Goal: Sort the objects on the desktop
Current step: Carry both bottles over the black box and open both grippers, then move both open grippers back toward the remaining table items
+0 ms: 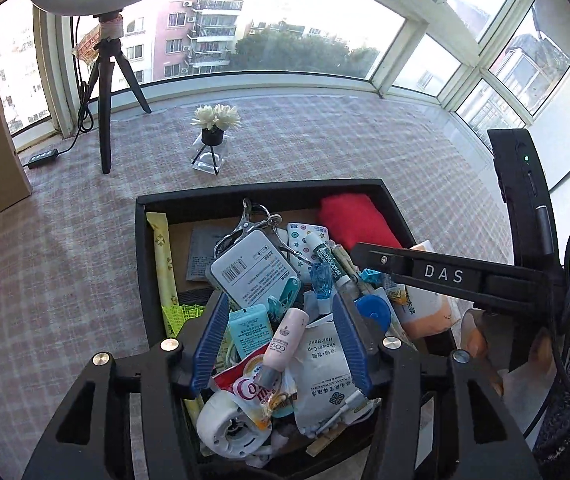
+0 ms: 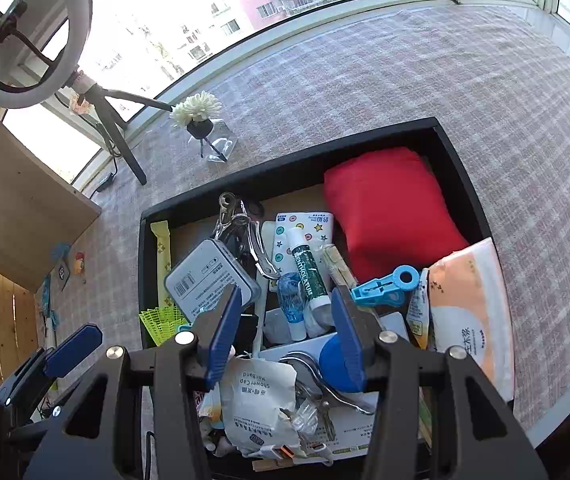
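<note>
Hovering over a packed black box (image 1: 143, 240) at lower centre of both views, both grippers hold nothing. Left gripper (image 1: 281, 336) has fingers wide, straddling a small pink bottle (image 1: 283, 346) and a teal card (image 1: 250, 330), not touching as far as I can tell. Right gripper (image 2: 287, 332) fingers also wide, above a green-and-white tube (image 2: 308, 276) and a shower cap packet (image 2: 259, 408).

Judgement: pink bottle is light, stiff, smooth, likely slippery; take it across the middle of the body. Packet is limp and crinkly; pinch an edge. Grey tin (image 2: 211, 280) is rigid; take it by the short sides. Red cloth (image 2: 391, 208) at upper right is soft; bunch it. Tissue pack (image 2: 471, 312) at right squashes easily. Checked surface (image 2: 405, 80) surrounds the box.
</note>
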